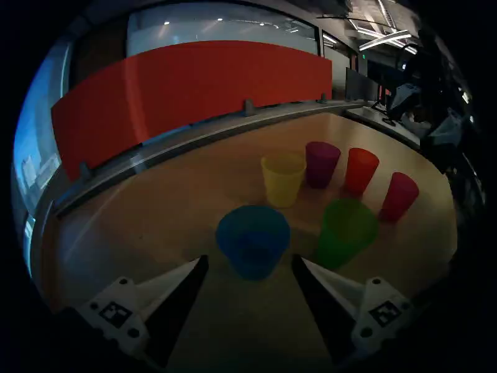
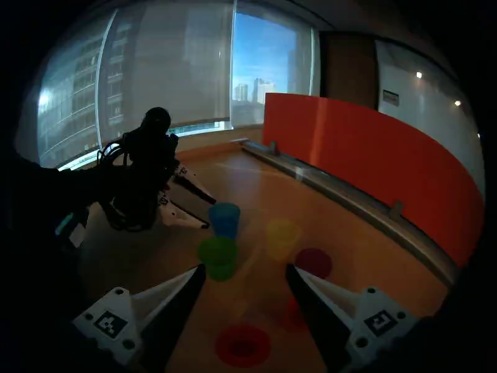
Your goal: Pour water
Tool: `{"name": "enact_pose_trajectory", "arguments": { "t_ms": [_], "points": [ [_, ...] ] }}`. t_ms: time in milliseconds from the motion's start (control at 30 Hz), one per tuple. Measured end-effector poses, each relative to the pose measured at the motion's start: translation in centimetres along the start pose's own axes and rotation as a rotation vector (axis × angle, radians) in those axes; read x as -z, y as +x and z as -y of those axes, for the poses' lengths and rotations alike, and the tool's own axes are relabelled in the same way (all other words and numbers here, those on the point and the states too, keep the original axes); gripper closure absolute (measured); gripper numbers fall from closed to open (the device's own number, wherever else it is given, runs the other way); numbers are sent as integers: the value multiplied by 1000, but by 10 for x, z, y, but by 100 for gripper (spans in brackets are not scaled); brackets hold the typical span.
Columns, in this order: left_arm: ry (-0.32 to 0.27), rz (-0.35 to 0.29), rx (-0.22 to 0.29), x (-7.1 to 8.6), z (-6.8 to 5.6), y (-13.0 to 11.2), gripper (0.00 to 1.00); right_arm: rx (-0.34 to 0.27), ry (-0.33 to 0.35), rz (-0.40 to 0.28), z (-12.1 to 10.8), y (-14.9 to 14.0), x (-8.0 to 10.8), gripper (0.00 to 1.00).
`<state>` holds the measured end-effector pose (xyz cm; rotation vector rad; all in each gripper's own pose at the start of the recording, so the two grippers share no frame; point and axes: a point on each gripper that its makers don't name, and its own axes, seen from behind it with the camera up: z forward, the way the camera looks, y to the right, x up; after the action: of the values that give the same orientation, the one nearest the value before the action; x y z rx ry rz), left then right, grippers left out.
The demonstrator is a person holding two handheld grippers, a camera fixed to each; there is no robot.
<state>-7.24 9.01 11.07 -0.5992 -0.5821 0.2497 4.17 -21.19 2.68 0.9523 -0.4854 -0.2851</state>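
item: wooden table point(image 1: 155, 217), backed by a red partition point(image 1: 186, 87), bearing six upright plastic cups. left gripper point(image 1: 249, 261): jaws spread wide, holding nothing. the blue cup point(image 1: 251, 239) stands between and just ahead of its fingertips, with a sliver of table showing on either side. green cup point(image 1: 345, 230): close beside the blue one, to its right in the left gripper view, apart from it. yellow cup point(image 1: 284, 177): behind these two. purple cup point(image 1: 322, 163), orange-red cup point(image 1: 360, 169) and crimson cup point(image 1: 399, 196): in an arc farther back and to the right, near one another. contents of the cups: cannot be told. right gripper point(image 2: 244, 268): jaws likewise wide apart and empty, held above the table over the group, the green cup just ahead of its fingertips. the right gripper view also takes in the left gripper farther off, held by a person's hand point(image 2: 140, 186) dark against large windows point(image 2: 168, 74), its fingers pointing at the blue cup.
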Motion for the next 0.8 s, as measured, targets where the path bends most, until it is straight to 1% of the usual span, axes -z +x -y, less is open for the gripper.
{"name": "enact_pose_trajectory", "arguments": {
  "t_ms": [167,367,667,800],
  "points": [
    [-3,17,-12,-8,2,1,0,6,9,5,3,0,-5,1],
    [-23,33,-22,-17,0,5,0,10,15,7,5,1,-9,1],
    [-35,50,-10,-28,-2,8,0,5,18,5,3,0,-11,1],
    [-30,52,-6,-32,-1,9,0,5,17,6,2,0,-11,1]
  ]
}}
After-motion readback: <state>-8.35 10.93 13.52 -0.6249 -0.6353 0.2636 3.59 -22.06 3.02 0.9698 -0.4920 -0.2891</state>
